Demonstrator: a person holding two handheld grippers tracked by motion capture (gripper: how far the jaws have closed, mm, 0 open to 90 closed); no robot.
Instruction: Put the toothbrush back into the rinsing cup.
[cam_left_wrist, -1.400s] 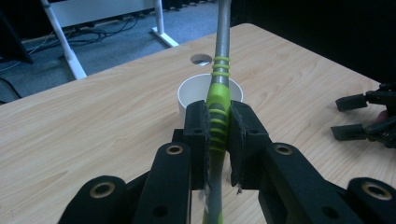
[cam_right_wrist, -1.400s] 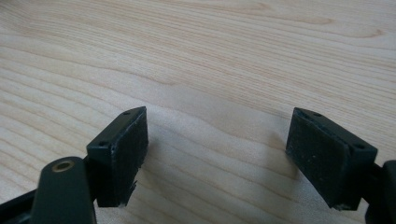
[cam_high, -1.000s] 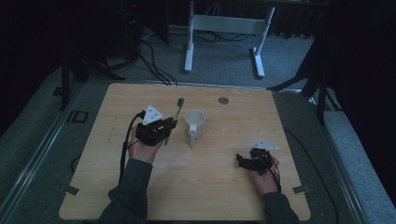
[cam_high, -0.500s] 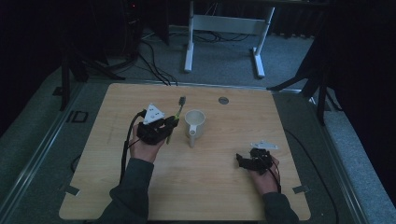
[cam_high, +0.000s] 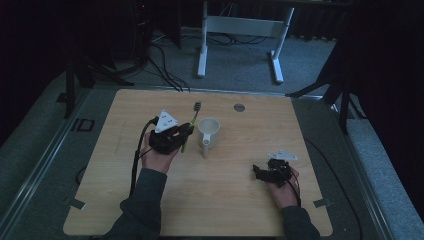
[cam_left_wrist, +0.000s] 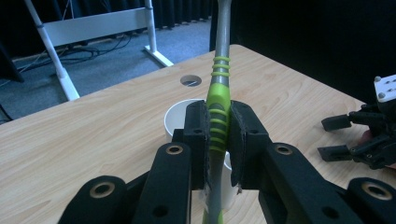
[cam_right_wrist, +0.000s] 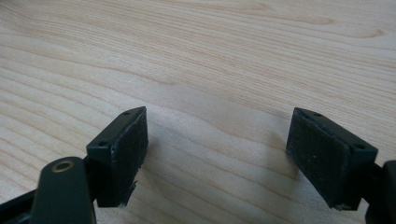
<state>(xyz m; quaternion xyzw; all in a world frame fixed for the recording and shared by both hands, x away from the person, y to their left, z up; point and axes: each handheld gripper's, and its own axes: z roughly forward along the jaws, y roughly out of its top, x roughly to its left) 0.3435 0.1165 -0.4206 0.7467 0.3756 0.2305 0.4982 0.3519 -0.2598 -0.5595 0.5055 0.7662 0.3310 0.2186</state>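
A toothbrush (cam_left_wrist: 219, 70) with a green ribbed handle and grey neck is clamped between the pads of my left gripper (cam_left_wrist: 218, 133), its length running up and away from the jaws. From the high view, the left gripper (cam_high: 184, 133) sits left of centre, and the toothbrush (cam_high: 193, 116) points its head toward the far edge. A white mug (cam_high: 209, 132) stands just right of it, its handle toward the person; the mug (cam_left_wrist: 180, 116) shows behind the jaws. My right gripper (cam_high: 257, 173) rests near the front right, open, with bare wood between the pads (cam_right_wrist: 217, 154).
The wooden table (cam_high: 250, 210) has a round cable hole (cam_high: 239, 107) near its far edge. A white desk frame (cam_high: 240, 30) and cables lie on the floor beyond. The right gripper (cam_left_wrist: 369, 140) appears at the right in the left gripper view.
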